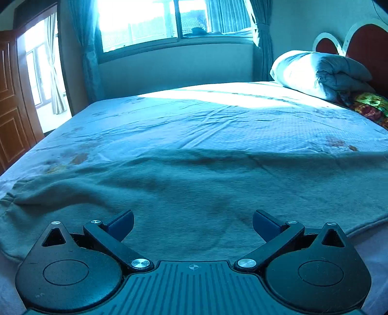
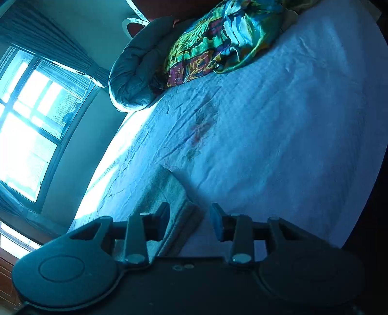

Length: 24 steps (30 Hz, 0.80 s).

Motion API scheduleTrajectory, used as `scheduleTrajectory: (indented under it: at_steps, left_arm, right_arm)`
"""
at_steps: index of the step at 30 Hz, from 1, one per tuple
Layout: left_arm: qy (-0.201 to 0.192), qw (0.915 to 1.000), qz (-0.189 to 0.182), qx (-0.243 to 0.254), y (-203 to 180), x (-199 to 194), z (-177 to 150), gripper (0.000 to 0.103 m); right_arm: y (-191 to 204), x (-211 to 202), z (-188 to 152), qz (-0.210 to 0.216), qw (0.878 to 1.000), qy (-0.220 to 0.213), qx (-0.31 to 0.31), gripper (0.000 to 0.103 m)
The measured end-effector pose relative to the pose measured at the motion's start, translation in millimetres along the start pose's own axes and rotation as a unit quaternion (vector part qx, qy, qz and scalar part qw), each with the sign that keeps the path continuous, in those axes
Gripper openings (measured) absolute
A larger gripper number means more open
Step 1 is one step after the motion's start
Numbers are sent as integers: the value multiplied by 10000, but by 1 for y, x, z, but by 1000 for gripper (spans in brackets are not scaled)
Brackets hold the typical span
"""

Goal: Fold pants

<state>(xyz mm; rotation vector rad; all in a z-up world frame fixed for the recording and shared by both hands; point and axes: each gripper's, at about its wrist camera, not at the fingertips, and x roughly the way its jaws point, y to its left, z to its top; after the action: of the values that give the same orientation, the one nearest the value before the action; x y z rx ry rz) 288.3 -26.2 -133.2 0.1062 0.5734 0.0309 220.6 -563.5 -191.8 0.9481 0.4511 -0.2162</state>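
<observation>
The pants (image 1: pixel 194 193) are plain grey-green. They lie on a pale blue bed sheet (image 1: pixel 218 121) that has faint red and orange flowers on it. Past the sheet sits a rolled grey quilt (image 1: pixel 322 72). Next to the quilt is a shiny cloth (image 2: pixel 218 41) with bright green, yellow, red and blue patches. The headboard (image 1: pixel 363 46) is dark red with white edges. The curtains (image 1: pixel 83 48) are blue-green. The door (image 1: pixel 12 104) is brown wood.

We are in a home bedroom: a wide bed (image 1: pixel 218 114) with a wrinkled sheet, a rolled quilt (image 1: pixel 322 72) against the headboard (image 1: pixel 368 43), a curtained window (image 1: pixel 155 21) and a wooden door (image 1: pixel 9 101).
</observation>
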Motion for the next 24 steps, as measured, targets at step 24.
scheduleTrajectory:
  at_steps: [24]
  left_arm:
    - [631, 9976, -266, -96, -166, -1, -13, 103]
  right_arm:
    - [2, 35, -26, 299, 9993, 111, 206, 15]
